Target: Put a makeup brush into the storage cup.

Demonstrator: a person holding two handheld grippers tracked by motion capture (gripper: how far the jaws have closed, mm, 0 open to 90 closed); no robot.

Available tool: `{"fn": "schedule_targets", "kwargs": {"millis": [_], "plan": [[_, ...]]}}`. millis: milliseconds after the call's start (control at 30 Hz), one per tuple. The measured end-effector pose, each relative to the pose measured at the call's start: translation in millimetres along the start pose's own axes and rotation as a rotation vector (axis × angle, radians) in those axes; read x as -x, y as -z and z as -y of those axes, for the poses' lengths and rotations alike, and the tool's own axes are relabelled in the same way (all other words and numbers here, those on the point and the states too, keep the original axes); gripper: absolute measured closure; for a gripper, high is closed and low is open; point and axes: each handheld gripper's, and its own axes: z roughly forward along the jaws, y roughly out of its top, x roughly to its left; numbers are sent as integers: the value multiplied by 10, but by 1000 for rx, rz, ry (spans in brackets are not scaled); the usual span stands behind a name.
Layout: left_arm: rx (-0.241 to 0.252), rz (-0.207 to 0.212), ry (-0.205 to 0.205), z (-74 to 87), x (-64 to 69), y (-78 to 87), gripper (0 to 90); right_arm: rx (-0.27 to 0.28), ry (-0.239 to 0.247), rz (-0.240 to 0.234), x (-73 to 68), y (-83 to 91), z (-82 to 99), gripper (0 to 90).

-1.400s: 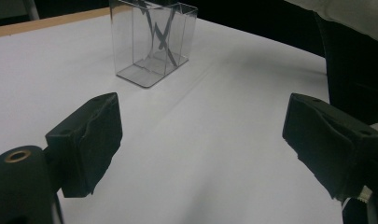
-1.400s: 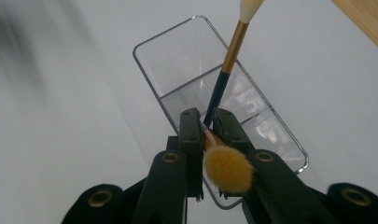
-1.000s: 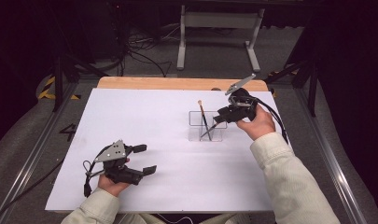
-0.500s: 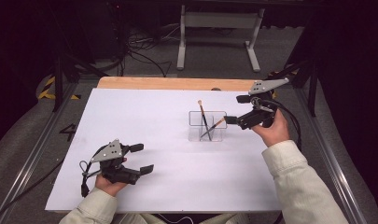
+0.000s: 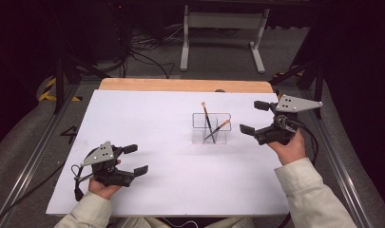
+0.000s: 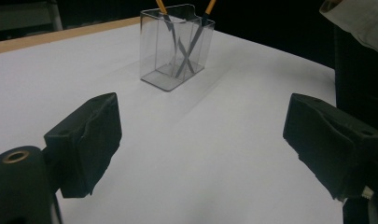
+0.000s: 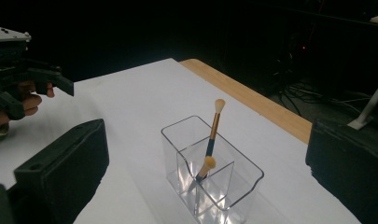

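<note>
Clear plastic holder point(image 5: 211, 128) at mid-bench now keeps both brushes point(image 5: 208, 124), and the right gripper point(image 5: 255, 117), jaws just sprung wide and empty, backs off right while the left gripper point(image 5: 135, 159) idles open: drop-off looks done.

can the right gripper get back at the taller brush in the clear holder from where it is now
Probably yes. The right gripper is open and empty beside the clear holder, bare table between them. The taller brush leans above the rim, its upper handle free to grasp.
</note>
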Motion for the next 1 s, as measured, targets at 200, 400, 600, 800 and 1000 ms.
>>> {"fn": "schedule_targets", "kwargs": {"millis": [200, 400, 600, 800, 1000], "plan": [[-5, -25, -13, 29, -11, 79, 115, 23, -17, 31, -84, 96, 163, 0], [4, -36, -10, 45, -25, 132, 107, 38, -61, 51, -115, 190, 381, 0], [15, -44, -19, 63, -22, 184, 87, 34, -67, 89, -128, 250, 595, 0], [21, -54, -11, 85, -23, 216, 79, 40, -112, 98, -145, 284, 796, 0], [21, -62, -17, 103, -45, 230, 42, 48, -120, 98, -169, 266, 957, 0]]}}
